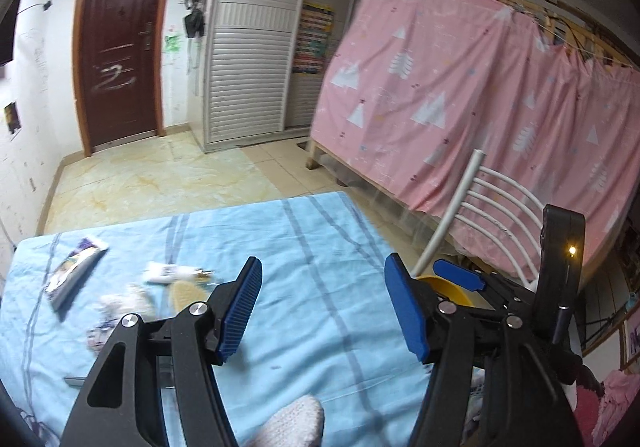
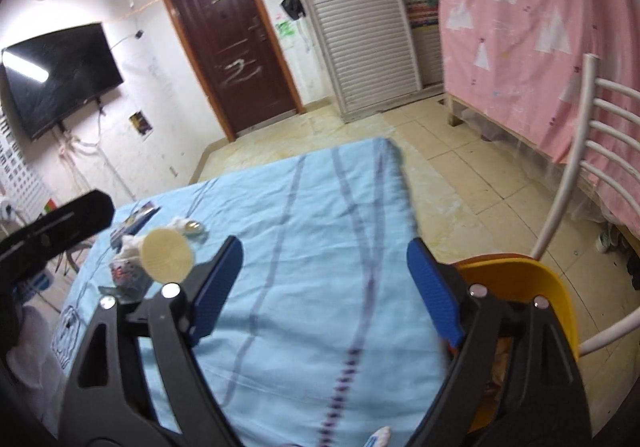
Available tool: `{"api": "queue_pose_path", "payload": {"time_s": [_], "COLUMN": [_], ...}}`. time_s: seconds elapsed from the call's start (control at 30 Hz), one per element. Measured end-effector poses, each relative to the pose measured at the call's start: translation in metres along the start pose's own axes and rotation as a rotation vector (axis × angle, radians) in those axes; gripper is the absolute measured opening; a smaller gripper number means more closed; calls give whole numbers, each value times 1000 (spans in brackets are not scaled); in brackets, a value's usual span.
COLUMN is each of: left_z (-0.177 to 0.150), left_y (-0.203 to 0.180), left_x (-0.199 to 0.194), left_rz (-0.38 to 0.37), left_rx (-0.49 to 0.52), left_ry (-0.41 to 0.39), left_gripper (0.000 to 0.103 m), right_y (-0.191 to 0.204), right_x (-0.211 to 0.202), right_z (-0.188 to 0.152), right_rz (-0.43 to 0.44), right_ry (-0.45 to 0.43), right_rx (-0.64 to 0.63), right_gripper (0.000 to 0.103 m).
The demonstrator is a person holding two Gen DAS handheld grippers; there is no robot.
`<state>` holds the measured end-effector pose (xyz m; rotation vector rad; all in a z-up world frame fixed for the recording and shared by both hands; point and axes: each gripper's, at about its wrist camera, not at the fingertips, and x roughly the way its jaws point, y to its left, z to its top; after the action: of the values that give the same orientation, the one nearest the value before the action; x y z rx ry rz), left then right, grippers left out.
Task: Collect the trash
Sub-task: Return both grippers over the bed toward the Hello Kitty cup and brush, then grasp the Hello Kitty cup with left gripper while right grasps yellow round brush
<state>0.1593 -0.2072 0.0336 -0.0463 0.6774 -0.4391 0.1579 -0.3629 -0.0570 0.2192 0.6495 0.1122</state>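
Observation:
Trash lies at the left end of a table under a light blue striped cloth (image 1: 320, 247): a dark printed wrapper (image 1: 76, 275), a white tube-like packet (image 1: 172, 273), a round beige disc (image 1: 182, 293) and crumpled white tissue (image 1: 128, 301). My left gripper (image 1: 323, 267) hangs open over the bare cloth to the right of them, nothing between its blue pads. In the right wrist view my right gripper (image 2: 325, 247) is wide open and holds nothing. The beige disc (image 2: 168, 261), tissue (image 2: 182, 225) and crumpled clear plastic (image 2: 128, 279) lie just left of its left finger.
A yellow round container (image 2: 520, 287) sits at the table's right edge by a white slatted chair back (image 2: 580, 151). A pink curtained bunk (image 1: 480, 107) stands to the right. Tiled floor, a brown door (image 1: 120, 47) and a wall television (image 2: 60, 75) lie beyond. Something white and fuzzy (image 1: 296, 423) shows at the bottom edge.

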Motion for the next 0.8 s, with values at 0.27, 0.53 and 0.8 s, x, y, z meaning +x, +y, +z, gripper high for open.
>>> {"api": "queue_pose_path", "payload": {"time_s": [0.27,0.53,0.8], "left_z": [-7,-19,-33], "left_y": [71,131,175], "left_x": [-15,-23,-26], "left_rz": [59,91,88], "left_rx": [-89,-170,-185], "left_ry": [4,15,54], "left_gripper": [55,55,55], "right_y": [56,99,126], "right_x": [35,60,76], "right_z": [-2,-1,-4], "right_rz": [50,70,76], "right_ry": [60,102,134], "right_rx": [-70,-129,-168], "right_gripper": [82,83,86]}}
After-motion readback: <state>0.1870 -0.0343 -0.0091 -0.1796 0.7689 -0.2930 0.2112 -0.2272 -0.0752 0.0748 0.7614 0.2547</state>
